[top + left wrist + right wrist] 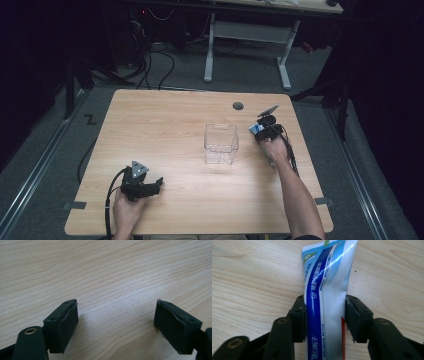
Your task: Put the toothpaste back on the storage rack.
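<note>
Clearly Chinese lettering on toothpaste tube (pixel 325 290)

blue-and-white toothpaste tube (pixel 325 297), black tongs (pixel 325 320)

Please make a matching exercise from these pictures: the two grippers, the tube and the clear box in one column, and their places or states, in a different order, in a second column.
Things:
1. left gripper
2. right gripper
3. toothpaste tube
4. clear box

Places or states:
A. stands empty near the middle of the table
B. jaws wide apart over bare wood, nothing between them
C. blue and white, lying flat near the table's right edge
D. jaws closed against both sides of the tube

Pairs: 1-B, 2-D, 3-C, 4-A
</note>
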Tool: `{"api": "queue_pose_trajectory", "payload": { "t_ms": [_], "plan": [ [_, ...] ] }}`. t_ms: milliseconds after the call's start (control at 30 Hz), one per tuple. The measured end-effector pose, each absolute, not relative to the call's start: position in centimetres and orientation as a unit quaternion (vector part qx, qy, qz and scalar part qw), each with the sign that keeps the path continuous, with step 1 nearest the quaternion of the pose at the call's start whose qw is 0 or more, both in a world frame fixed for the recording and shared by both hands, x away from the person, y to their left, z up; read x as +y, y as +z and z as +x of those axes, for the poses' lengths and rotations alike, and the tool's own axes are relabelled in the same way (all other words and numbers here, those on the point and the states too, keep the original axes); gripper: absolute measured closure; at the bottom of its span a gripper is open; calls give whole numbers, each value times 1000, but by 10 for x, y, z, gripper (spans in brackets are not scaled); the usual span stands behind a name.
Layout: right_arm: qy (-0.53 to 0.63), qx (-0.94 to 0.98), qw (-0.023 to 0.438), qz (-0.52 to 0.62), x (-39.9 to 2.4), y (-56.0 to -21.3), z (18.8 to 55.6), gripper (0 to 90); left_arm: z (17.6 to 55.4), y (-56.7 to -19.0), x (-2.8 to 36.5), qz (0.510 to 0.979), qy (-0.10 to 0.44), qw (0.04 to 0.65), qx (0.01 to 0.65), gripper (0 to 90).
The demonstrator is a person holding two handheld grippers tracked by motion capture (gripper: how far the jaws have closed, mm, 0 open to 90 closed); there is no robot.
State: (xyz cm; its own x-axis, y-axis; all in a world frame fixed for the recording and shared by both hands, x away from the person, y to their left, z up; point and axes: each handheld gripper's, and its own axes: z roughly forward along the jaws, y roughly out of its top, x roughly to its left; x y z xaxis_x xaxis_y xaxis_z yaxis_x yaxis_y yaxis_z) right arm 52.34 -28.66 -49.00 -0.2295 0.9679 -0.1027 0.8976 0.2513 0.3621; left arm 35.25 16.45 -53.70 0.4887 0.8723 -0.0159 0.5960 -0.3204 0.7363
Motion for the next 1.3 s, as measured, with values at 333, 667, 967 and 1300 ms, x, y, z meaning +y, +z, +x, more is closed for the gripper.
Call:
{"api": "queue_pose_trajectory", "payload": {
  "t_ms": [333,667,967,1300],
  "plan": [
    [110,772,135,611,-295,-490,525,717,353,-537,164,788,197,351,465,200],
    [145,781,132,593,-293,-481,511,732,353,-537,164,788,197,351,465,201],
    [218,782,124,570,-295,-456,487,730,352,-537,164,788,197,351,466,201],
    [256,786,130,547,-299,-443,465,728,352,-537,164,788,197,350,466,202]
  ]
}}
